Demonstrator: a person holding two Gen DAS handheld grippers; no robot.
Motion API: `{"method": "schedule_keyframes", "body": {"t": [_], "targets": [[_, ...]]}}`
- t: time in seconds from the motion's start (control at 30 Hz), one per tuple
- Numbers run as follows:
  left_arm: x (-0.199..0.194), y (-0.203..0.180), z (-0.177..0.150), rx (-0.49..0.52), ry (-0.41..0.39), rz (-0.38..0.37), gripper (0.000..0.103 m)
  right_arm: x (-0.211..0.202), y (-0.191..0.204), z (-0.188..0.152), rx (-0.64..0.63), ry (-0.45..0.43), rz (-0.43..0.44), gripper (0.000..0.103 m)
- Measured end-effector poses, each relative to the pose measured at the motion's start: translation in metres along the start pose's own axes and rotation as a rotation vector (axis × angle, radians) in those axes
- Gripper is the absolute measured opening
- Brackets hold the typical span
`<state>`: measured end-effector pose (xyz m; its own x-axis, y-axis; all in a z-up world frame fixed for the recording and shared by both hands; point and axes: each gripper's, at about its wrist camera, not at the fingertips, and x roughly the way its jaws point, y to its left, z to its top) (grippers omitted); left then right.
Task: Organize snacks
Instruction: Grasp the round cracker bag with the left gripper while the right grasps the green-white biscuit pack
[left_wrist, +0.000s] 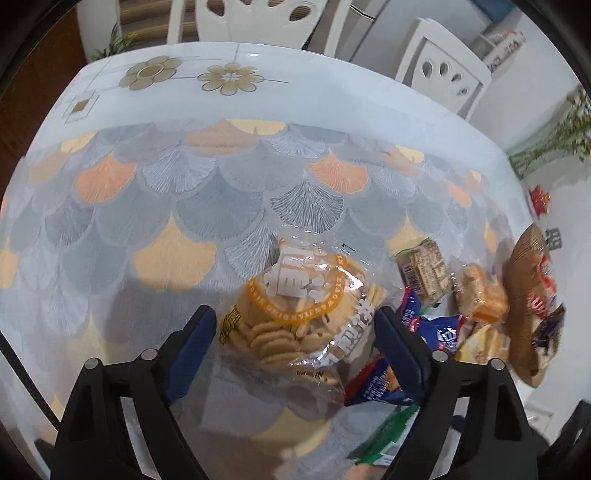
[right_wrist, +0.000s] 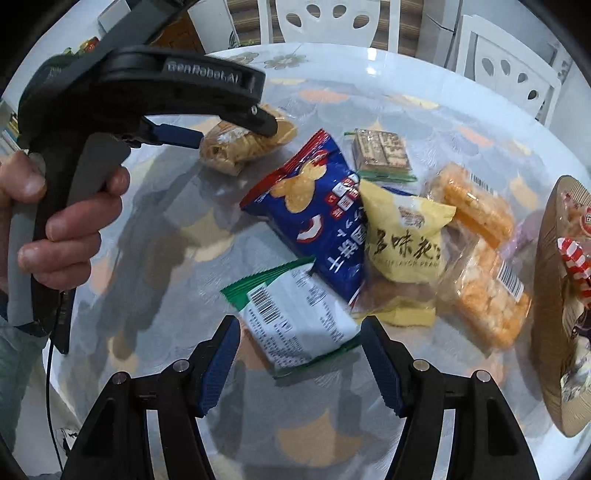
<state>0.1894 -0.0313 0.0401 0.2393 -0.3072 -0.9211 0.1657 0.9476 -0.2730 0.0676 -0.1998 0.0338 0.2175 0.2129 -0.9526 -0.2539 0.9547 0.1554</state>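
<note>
My left gripper is open around a clear bag of small round biscuits that lies on the table; its fingers flank the bag without clearly pinching it. In the right wrist view the same bag sits under the left gripper's fingers. My right gripper is open, and a green-and-white packet lies between its pads. Beyond it lie a blue chip bag, a yellow peanut bag, a brown wafer pack and orange rice-cracker packs.
A woven basket with wrapped sweets stands at the right edge, also in the left wrist view. The table has a shell-patterned cloth. White chairs stand behind the table.
</note>
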Motion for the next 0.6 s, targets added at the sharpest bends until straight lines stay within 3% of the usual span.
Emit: {"method": "schedule_keyframes", "body": {"t": [0.3, 0.6], "targets": [[0.013, 0.002, -0.004, 0.037, 0.018, 0.018, 0.09, 0.007, -0.013, 0.008, 0.03, 0.013, 0.118, 0.066], [0.016, 0.0, -0.006, 0.059, -0.017, 0.031, 0.085, 0.026, -0.001, 0.018, -0.019, 0.016, 0.066, 0.066]]}}
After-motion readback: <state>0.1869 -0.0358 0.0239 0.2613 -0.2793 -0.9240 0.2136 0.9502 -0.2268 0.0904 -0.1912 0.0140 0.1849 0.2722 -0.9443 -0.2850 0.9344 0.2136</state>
